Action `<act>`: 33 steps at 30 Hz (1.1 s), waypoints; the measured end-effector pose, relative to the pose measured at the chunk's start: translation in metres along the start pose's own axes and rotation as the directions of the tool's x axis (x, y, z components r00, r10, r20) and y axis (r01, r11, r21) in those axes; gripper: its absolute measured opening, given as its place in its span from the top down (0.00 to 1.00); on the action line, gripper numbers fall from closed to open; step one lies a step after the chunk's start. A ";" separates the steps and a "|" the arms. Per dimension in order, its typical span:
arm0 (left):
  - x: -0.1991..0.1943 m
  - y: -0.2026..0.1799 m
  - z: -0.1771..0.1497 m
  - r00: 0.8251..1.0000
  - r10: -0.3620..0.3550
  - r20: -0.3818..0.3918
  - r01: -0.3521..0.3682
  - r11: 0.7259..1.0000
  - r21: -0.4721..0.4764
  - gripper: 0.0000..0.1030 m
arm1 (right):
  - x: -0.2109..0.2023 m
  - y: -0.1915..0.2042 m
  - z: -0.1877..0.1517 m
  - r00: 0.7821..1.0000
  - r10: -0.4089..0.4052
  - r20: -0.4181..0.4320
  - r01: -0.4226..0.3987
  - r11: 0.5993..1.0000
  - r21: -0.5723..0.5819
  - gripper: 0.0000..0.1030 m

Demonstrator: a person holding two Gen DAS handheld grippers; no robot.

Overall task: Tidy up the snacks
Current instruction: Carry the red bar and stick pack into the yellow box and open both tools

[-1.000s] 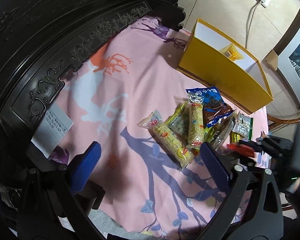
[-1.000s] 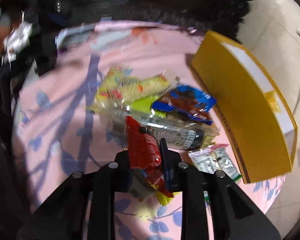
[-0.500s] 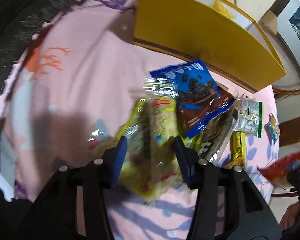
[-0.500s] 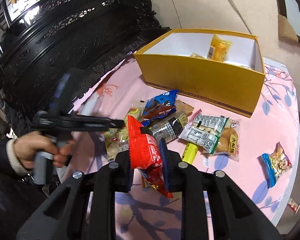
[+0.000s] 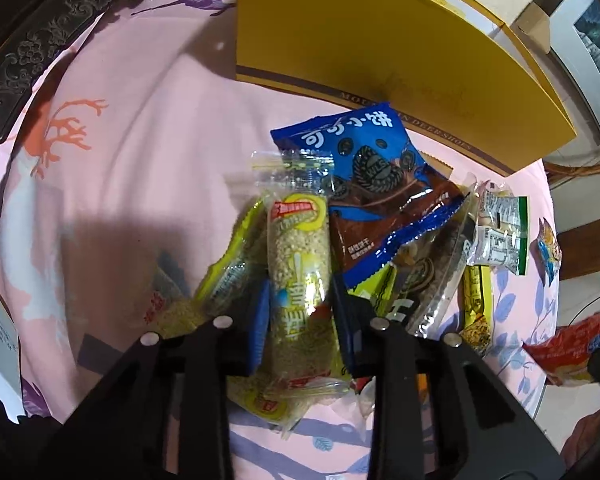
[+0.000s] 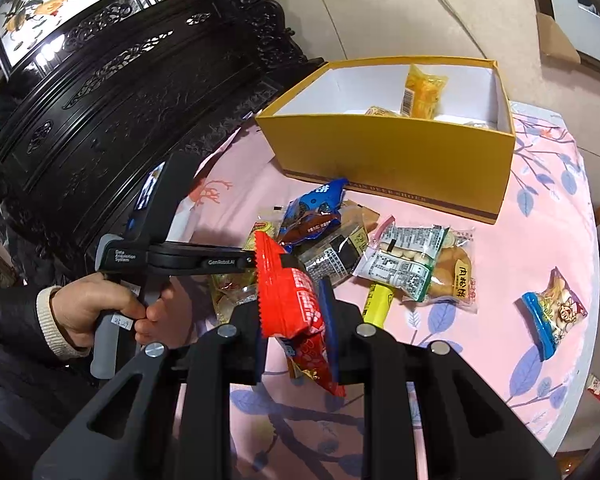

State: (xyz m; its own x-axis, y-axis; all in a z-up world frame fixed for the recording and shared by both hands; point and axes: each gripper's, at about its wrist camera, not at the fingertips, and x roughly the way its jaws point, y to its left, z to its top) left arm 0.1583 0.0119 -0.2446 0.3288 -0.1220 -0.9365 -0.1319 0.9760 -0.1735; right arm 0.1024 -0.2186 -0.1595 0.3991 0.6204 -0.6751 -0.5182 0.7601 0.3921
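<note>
Pink branch-printed tablecloth [image 6: 548,240] carries the lot, and the job is barely begun: the open yellow cardboard box [image 6: 396,160] at the far edge holds only a few yellow packets [image 6: 422,94]. Right gripper [image 6: 292,320] is clenched on a red foil snack packet [image 6: 290,296], raised clear of the cloth. Left gripper [image 5: 300,312] closes around a clear-wrapped yellow rice bar [image 5: 300,280] in the central pile, beside the blue cookie bag [image 5: 376,184]; many packets remain outside, some near the right edge
</note>
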 end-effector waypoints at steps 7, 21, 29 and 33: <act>-0.017 0.005 -0.004 1.000 -0.013 0.027 0.013 1.000 -0.011 0.72 | -0.003 0.001 0.002 1.000 -0.003 0.011 0.002 1.000 0.009 0.77; -0.094 0.000 -0.004 0.983 -0.049 0.177 0.045 0.999 0.026 0.72 | -0.012 0.022 0.021 0.999 0.015 0.041 -0.014 1.000 -0.016 0.77; -0.131 -0.015 0.028 0.959 -0.093 0.268 0.073 0.994 0.081 0.71 | -0.020 0.025 0.059 0.992 -0.004 0.129 0.004 1.000 -0.004 0.77; -0.145 -0.027 0.056 0.941 -0.121 0.317 0.088 0.989 0.116 0.71 | -0.027 0.017 0.086 0.981 -0.027 0.194 0.025 1.000 0.011 0.77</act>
State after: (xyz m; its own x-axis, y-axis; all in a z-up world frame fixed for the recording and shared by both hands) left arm 0.1668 0.0139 -0.0870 0.6217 -0.1759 -0.7632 0.0073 0.9757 -0.2190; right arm 0.1476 -0.2054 -0.0811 0.5522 0.6253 -0.5514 -0.4993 0.7777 0.3818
